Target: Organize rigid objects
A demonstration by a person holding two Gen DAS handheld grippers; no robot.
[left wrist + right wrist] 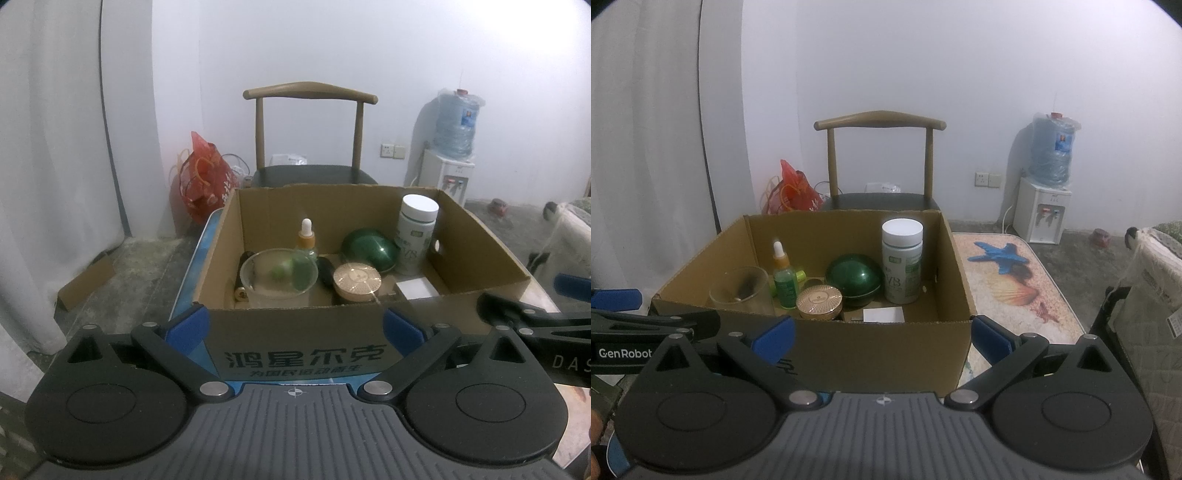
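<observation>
Cardboard box (295, 343) holds glass cup (279, 275) and white-capped bottle (415, 236).

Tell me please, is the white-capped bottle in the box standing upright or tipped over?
Upright: the white-capped bottle stands on its base in the cardboard box, cap on top.

Both views are lit dimly and evenly by soft, cool indoor light, and a bluish-grey cast is laid over everything. No single light source can be made out. A soft shadow is thrown onto the wall (923, 92) to the left of the water bottle (1052, 149). The inside of the cardboard box (258, 218) is darkened, most of all along its near wall. A small highlight is seen on the green dome (854, 278). Strong fisheye bending is seen: the curtain (55, 184) is curved, and the top corners are vignetted black. Slight softness and noise are found throughout, and the glass beaker (279, 275) is rendered hazy.
</observation>
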